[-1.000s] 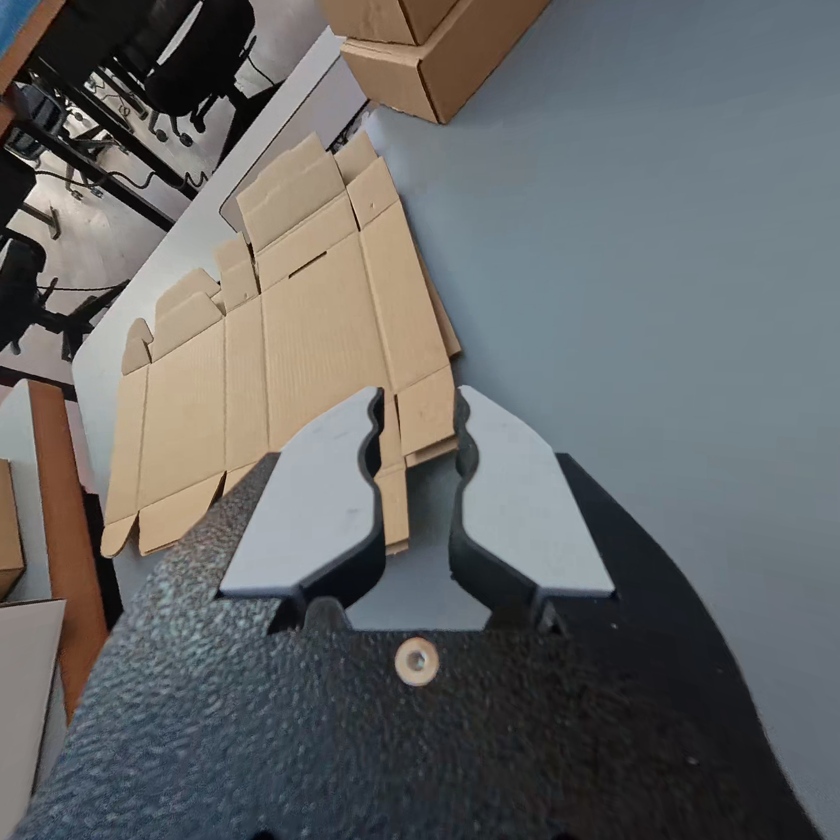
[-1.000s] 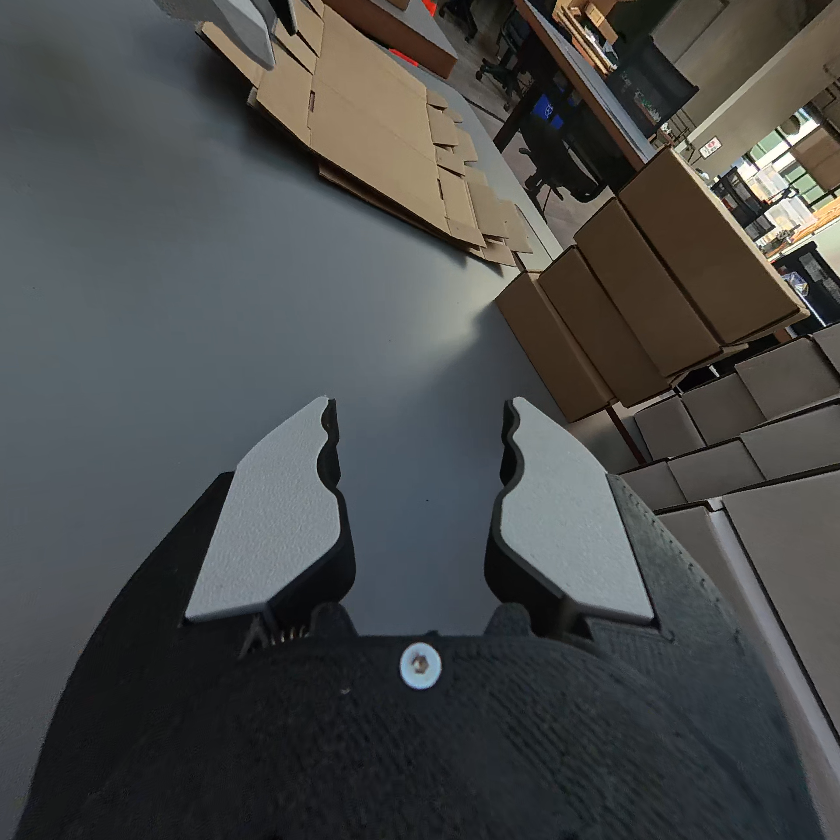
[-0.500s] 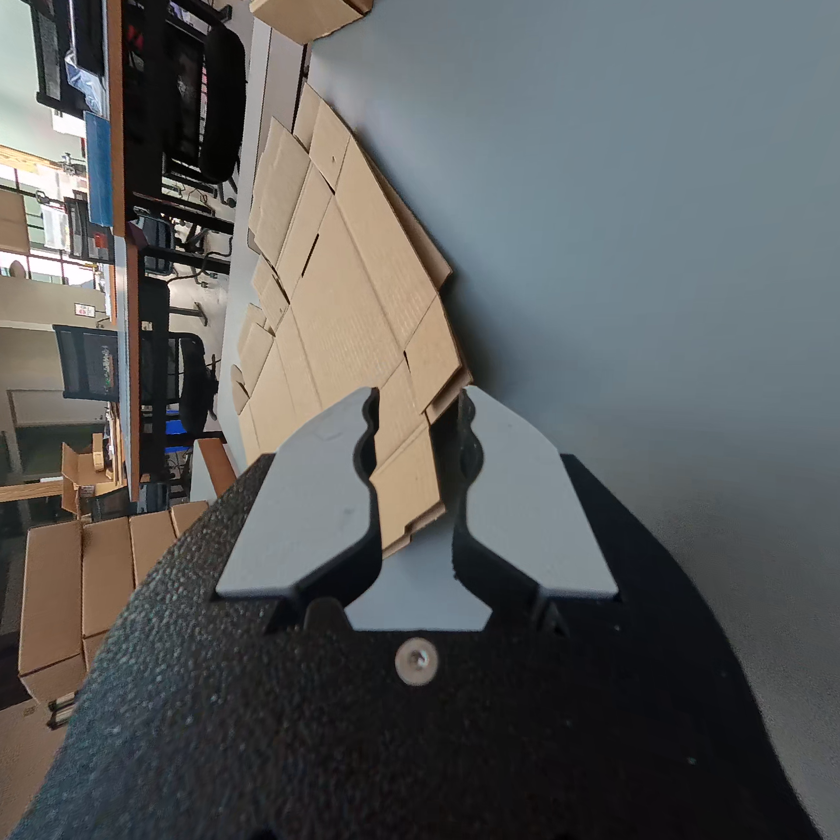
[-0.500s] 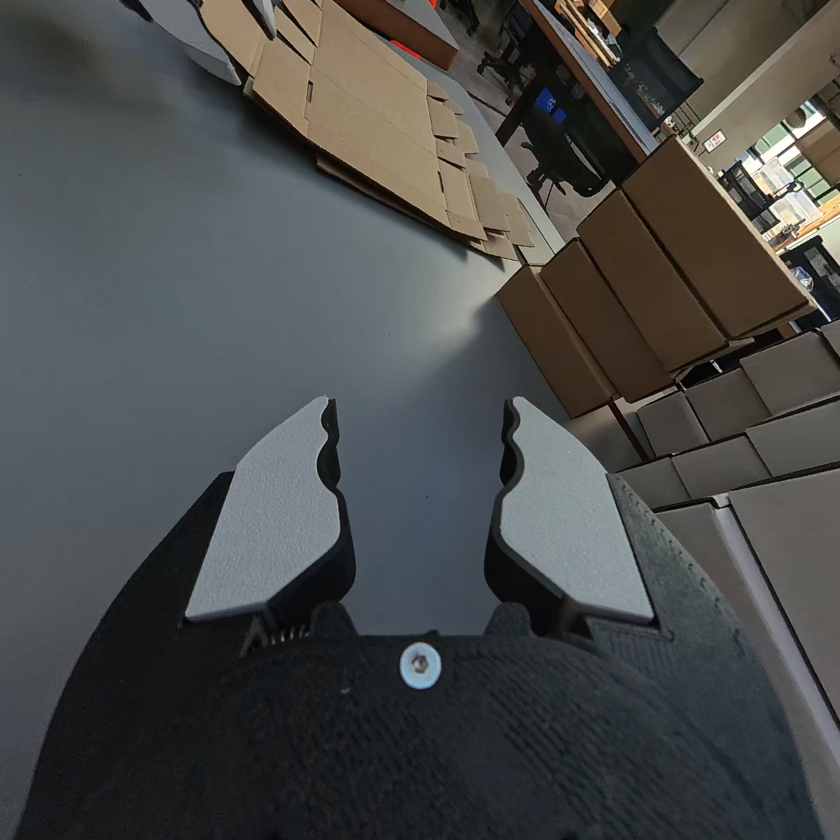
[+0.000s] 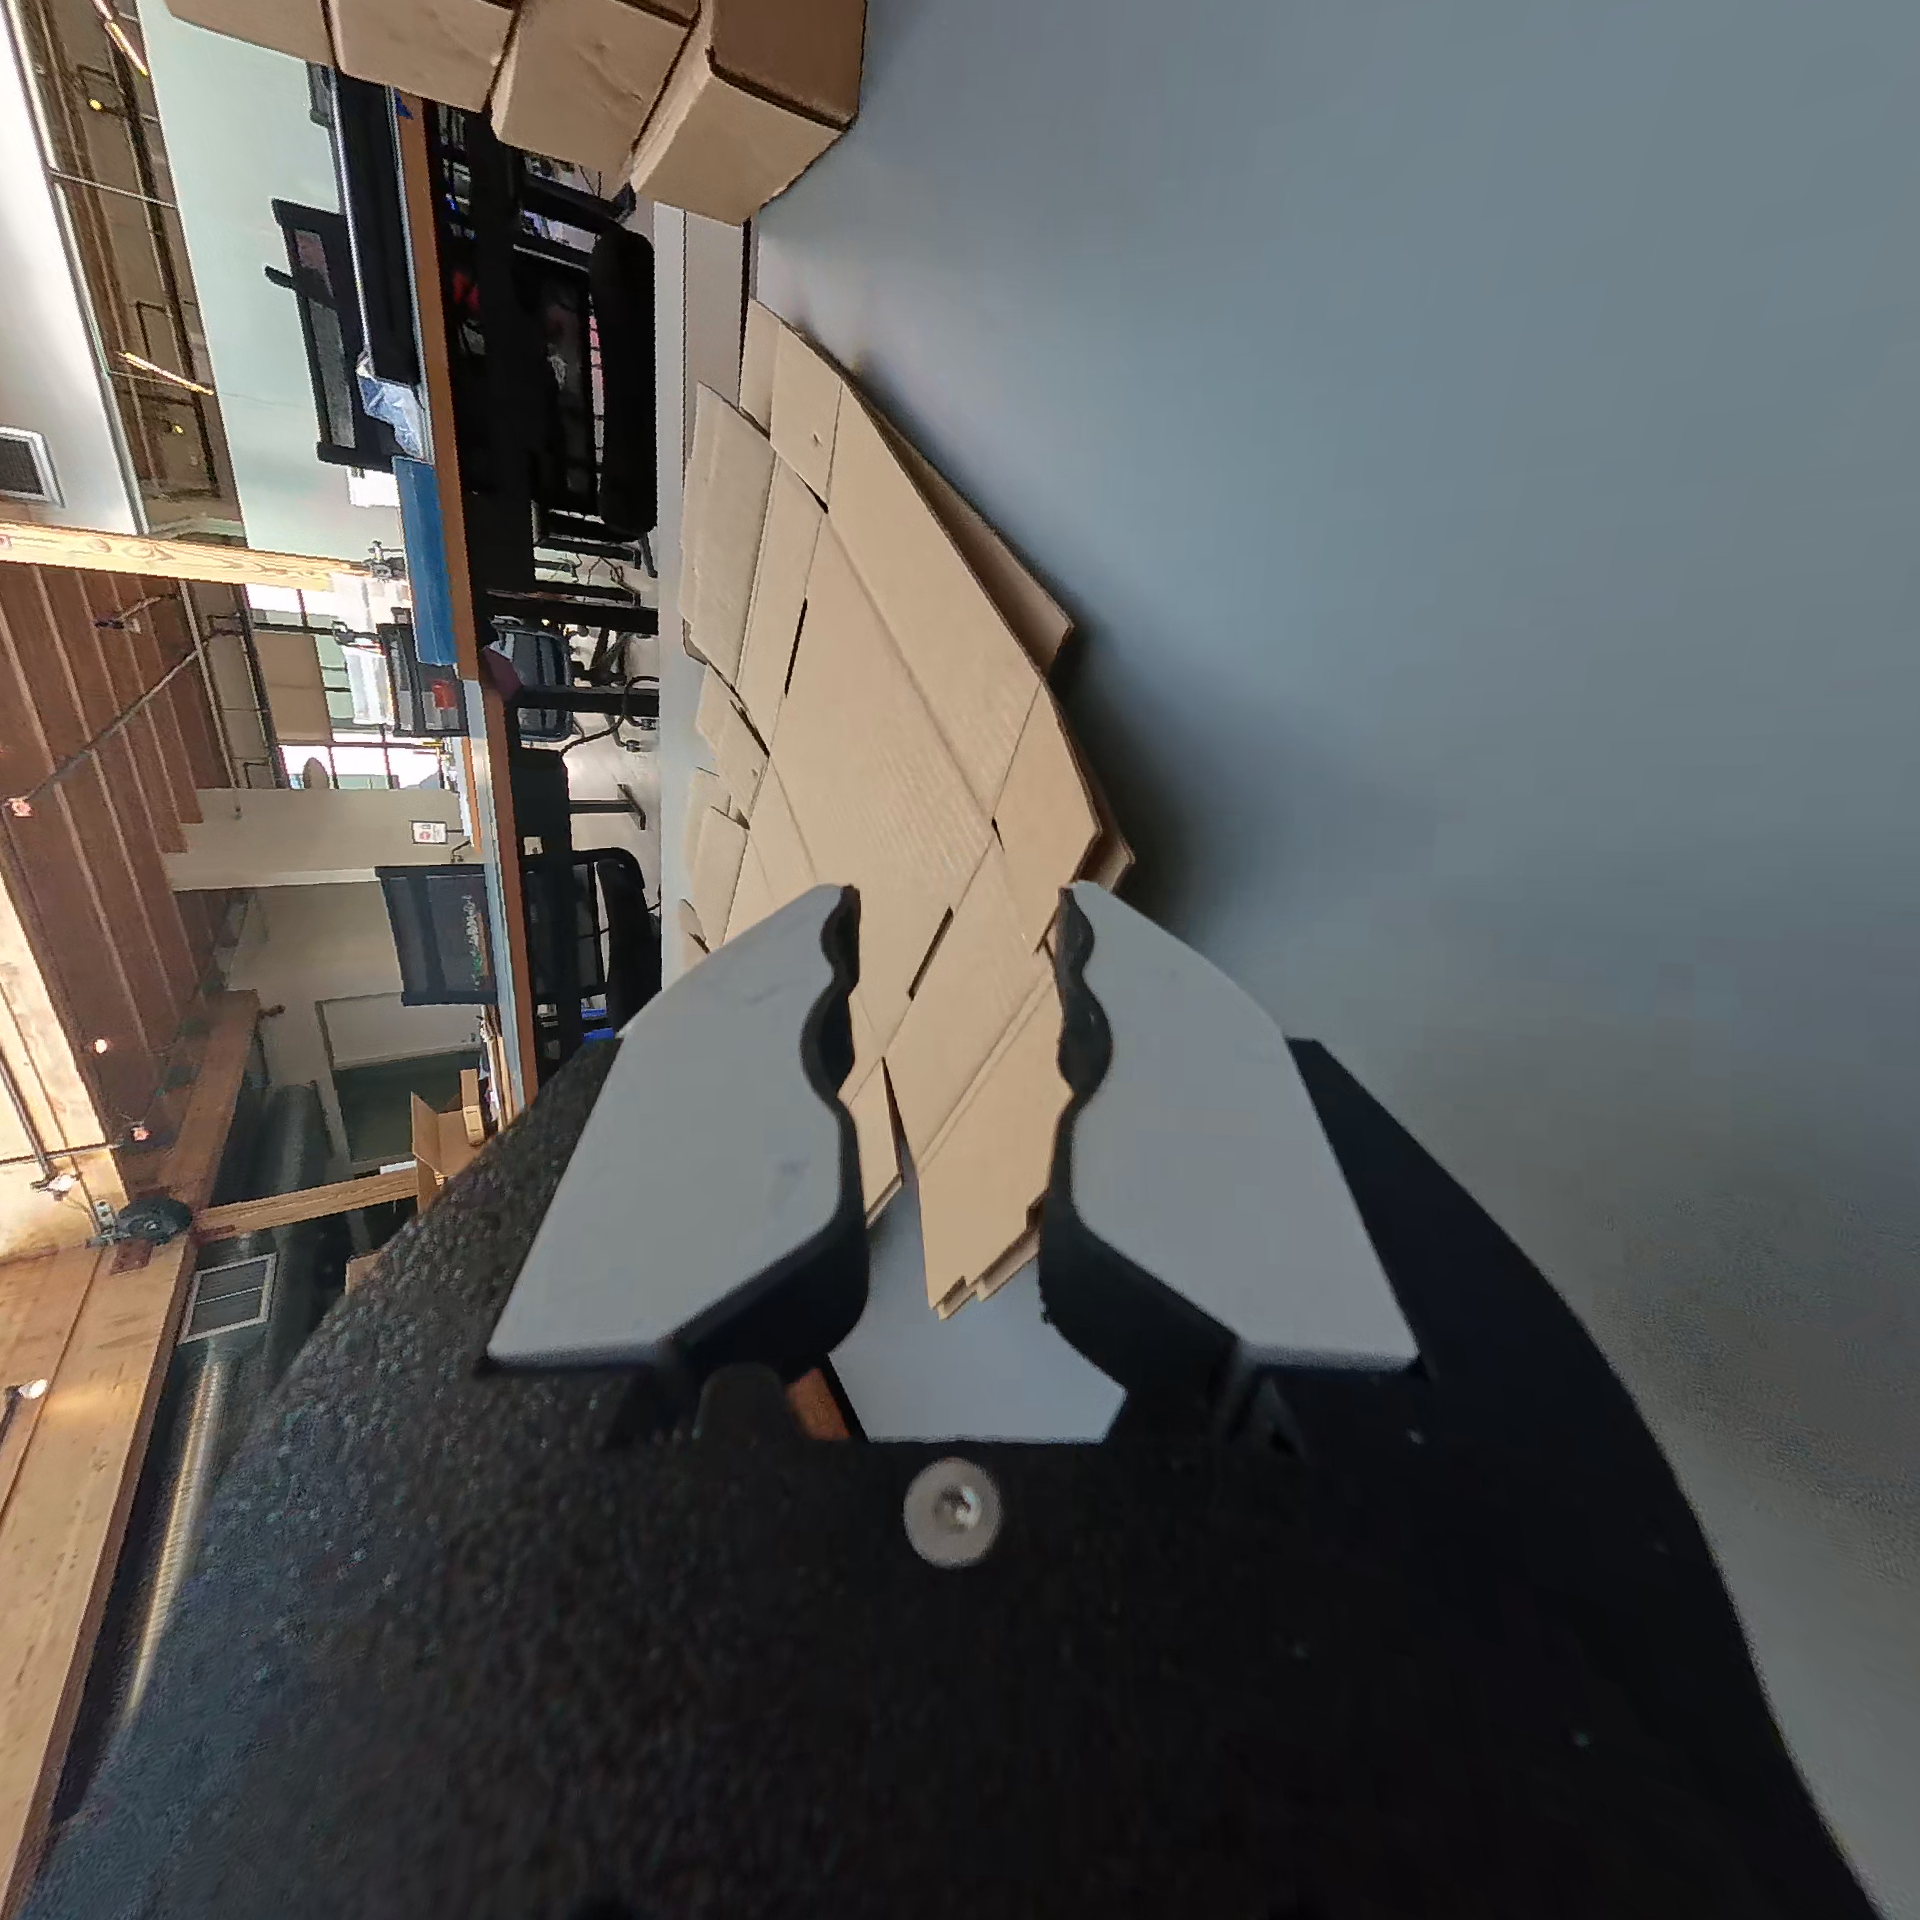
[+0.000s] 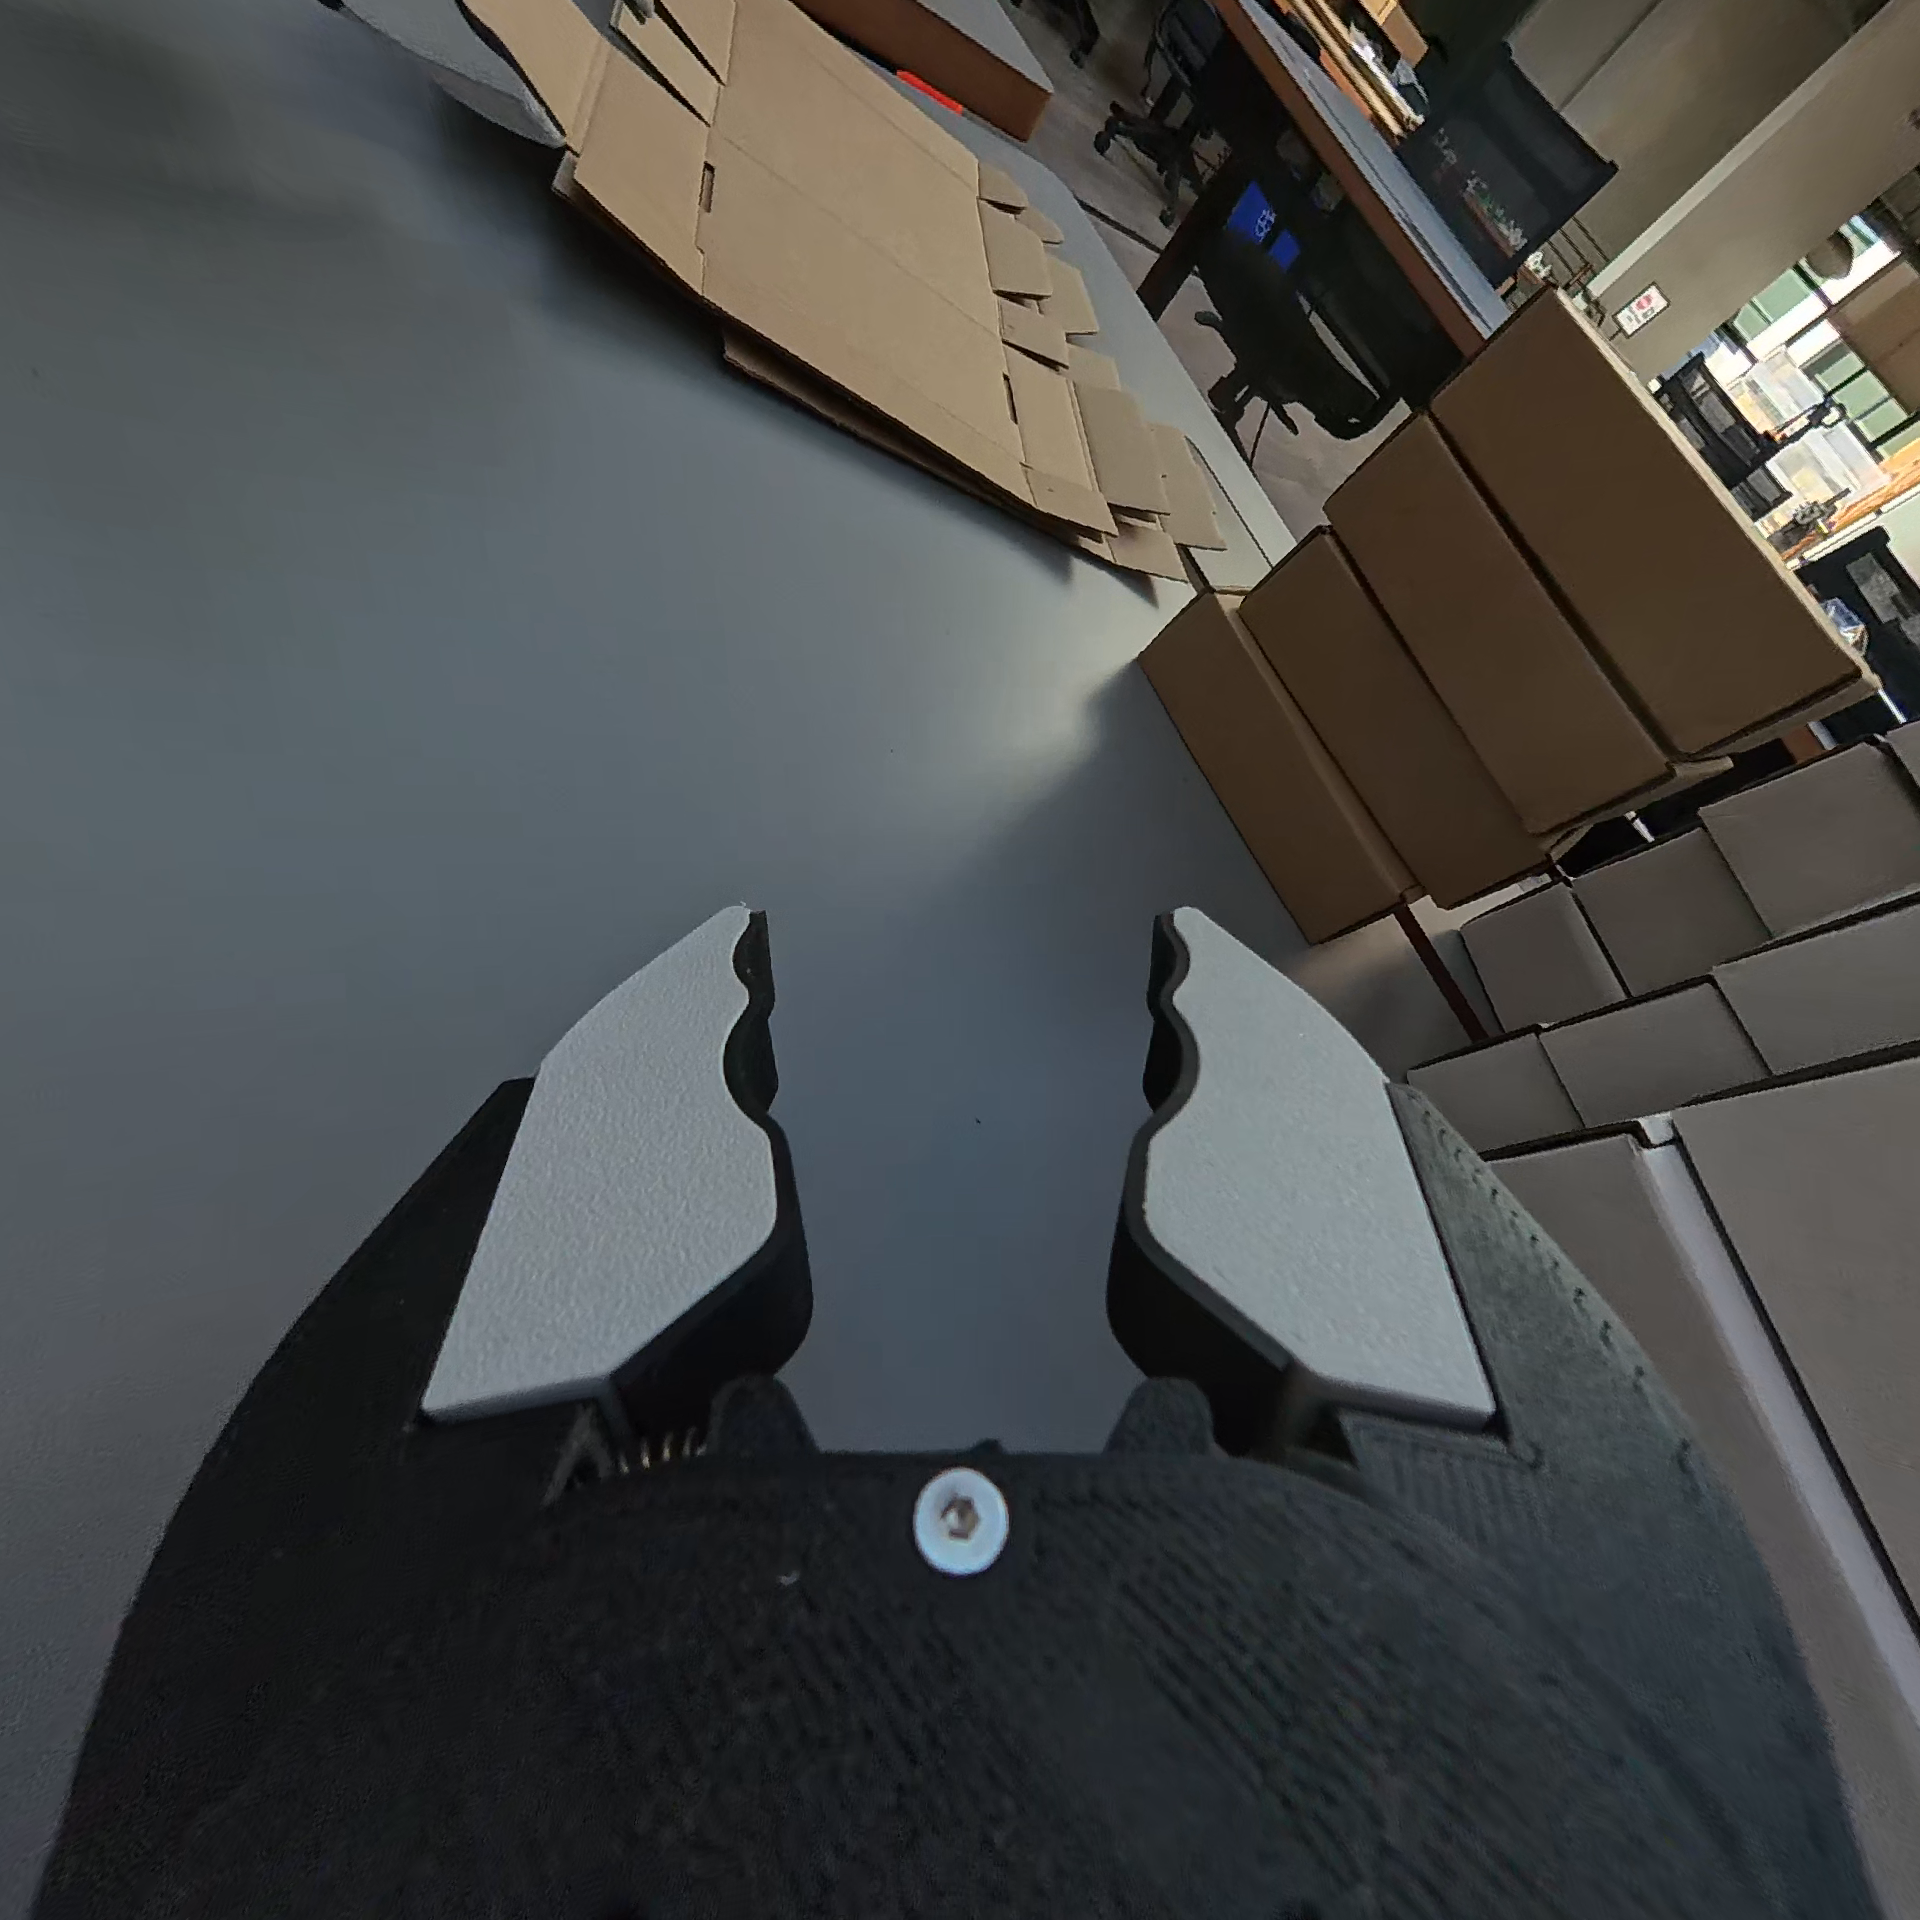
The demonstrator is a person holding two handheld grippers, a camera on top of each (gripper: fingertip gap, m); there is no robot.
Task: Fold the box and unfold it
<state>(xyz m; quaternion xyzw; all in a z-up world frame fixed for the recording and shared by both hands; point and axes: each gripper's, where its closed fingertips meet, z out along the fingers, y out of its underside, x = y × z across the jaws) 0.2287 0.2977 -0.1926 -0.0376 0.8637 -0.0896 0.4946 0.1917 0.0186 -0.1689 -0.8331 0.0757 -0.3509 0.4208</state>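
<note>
A stack of flat, unfolded brown cardboard box sheets lies on the grey table near its far edge. My left gripper is rolled onto its side. Its jaws stand a little apart, and the near end flap of the sheets reaches in between the fingers. The sheets also show in the right wrist view, with a grey finger of the left gripper at their near end. My right gripper is open and empty, low over bare table, well short of the sheets.
Folded cardboard boxes stand in a row at the table's right edge, with more stacked boxes beyond. The same row shows at the top of the left wrist view. Desks and office chairs stand past the table.
My left gripper has rolled about a quarter turn and slid forward, so the end flap lies deeper between its fingers. The right gripper has drifted slightly toward the sheets, still open.
</note>
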